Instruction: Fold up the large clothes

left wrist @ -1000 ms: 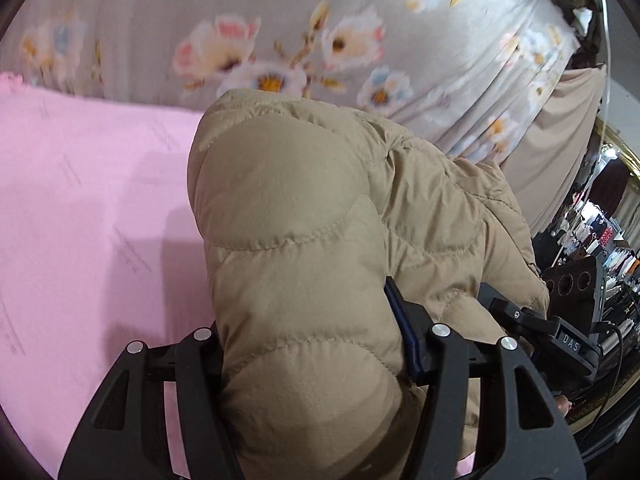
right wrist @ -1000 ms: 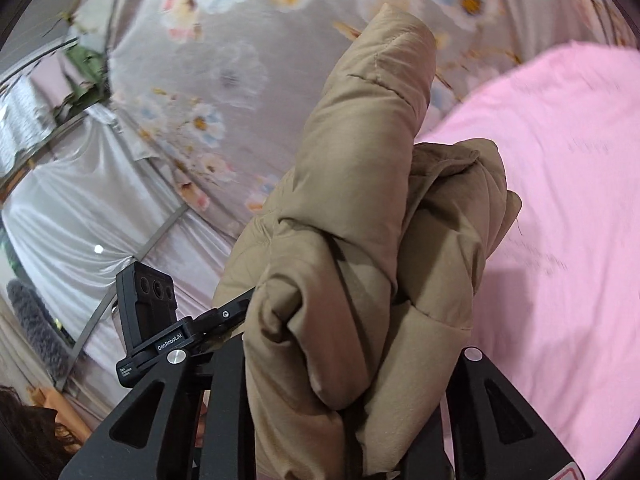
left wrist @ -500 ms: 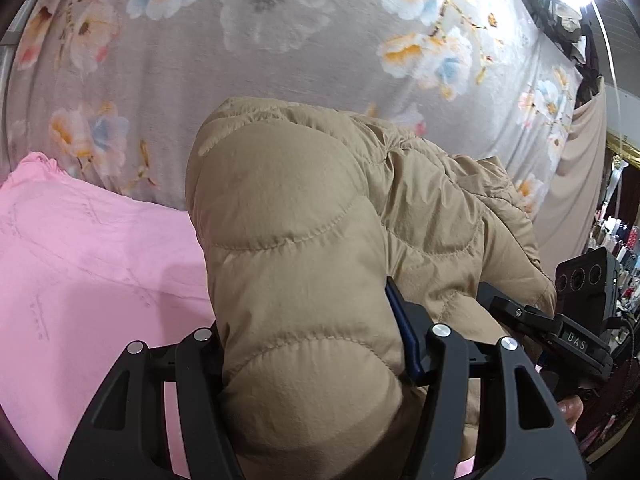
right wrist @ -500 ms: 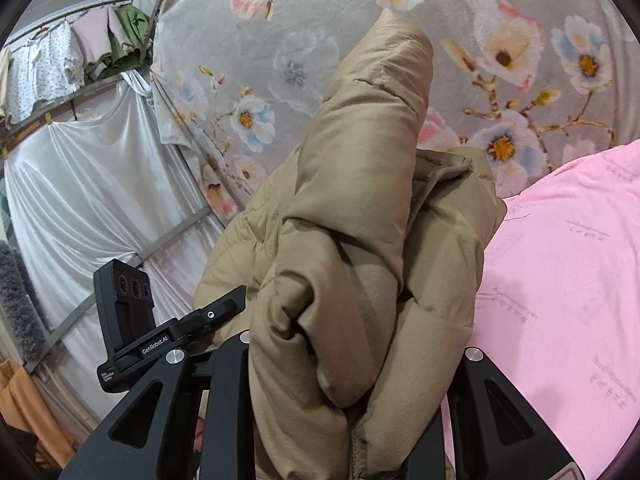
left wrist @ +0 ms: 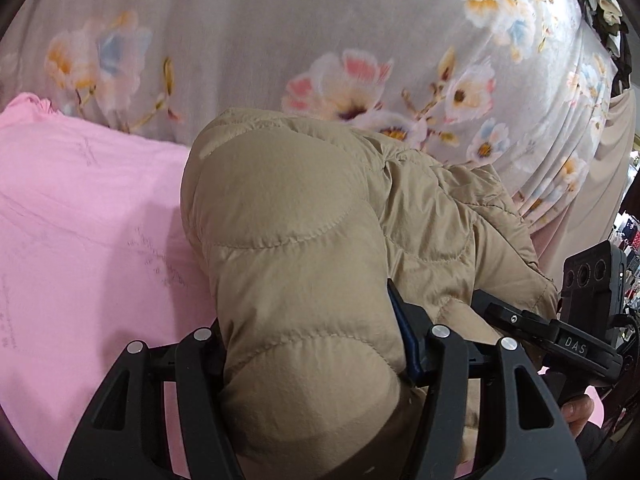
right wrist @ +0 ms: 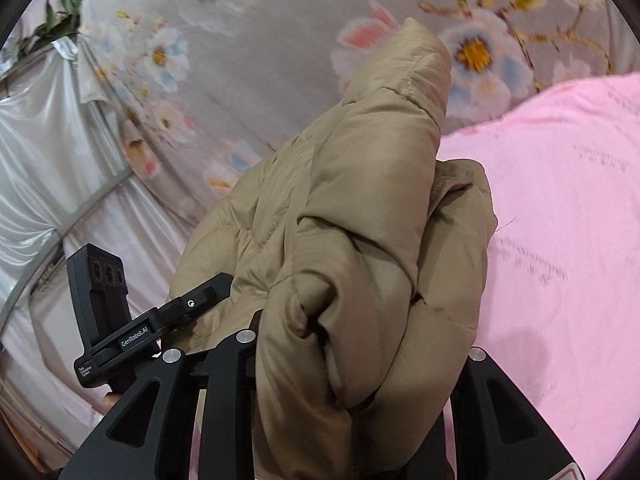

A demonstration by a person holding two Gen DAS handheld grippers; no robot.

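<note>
A tan quilted puffer jacket hangs bunched between both grippers above a pink sheet. My left gripper is shut on a thick padded fold, with its black fingers pressed into either side. In the right wrist view, my right gripper clamps another bundled part of the jacket. Its jaws are opening slightly, with the fabric still squeezed between them. Each view shows the other gripper's camera block at its edge, the right one and the left one.
A grey floral cloth hangs behind the bed and fills the background. The pink sheet spreads to the right in the right wrist view. A white satin curtain hangs at the far left, and a beige curtain at the far right.
Both grippers have carried the jacket sideways and lower. The floral cloth and the pink sheet have swept across both views. Both grips on the jacket look the same.
</note>
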